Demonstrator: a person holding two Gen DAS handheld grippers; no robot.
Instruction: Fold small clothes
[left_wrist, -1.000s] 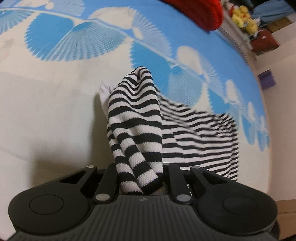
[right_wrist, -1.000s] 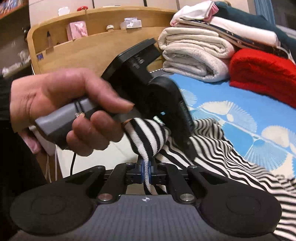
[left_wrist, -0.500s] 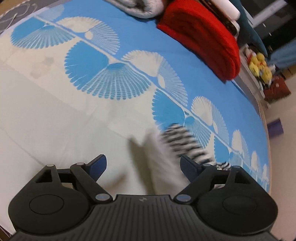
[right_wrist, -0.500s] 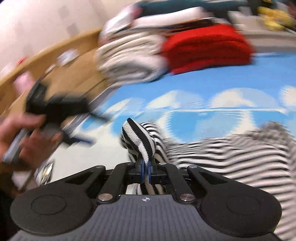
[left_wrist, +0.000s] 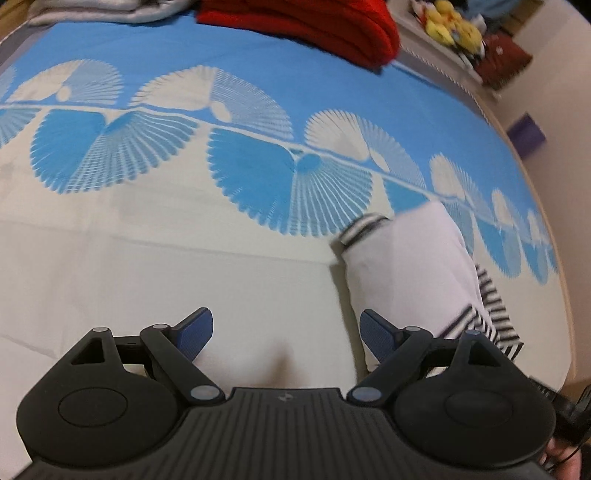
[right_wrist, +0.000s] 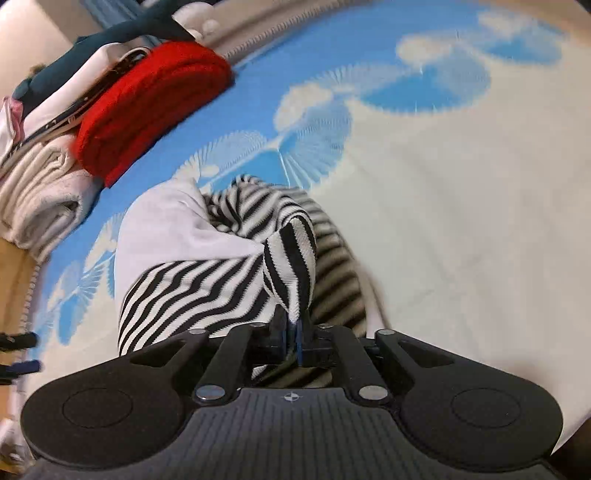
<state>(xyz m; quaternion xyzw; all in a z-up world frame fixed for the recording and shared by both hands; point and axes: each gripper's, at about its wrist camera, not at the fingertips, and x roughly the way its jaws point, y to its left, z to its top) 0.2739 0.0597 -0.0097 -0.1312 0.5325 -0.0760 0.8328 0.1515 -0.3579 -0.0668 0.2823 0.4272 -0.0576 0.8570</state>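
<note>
No readable text, labels, brands or nos. anywhere in either view.

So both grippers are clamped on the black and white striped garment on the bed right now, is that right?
Not quite. Only the right gripper is clamped on the striped garment. The left wrist view shows the left gripper open and holding nothing, with the garment lying on the bed off to its right.

A bed with a blue-and-cream fan-print sheet (left_wrist: 155, 236) carries a striped garment (right_wrist: 207, 280), a folded red blanket (right_wrist: 147, 99) and stacked folded linens (right_wrist: 40, 184).
</note>
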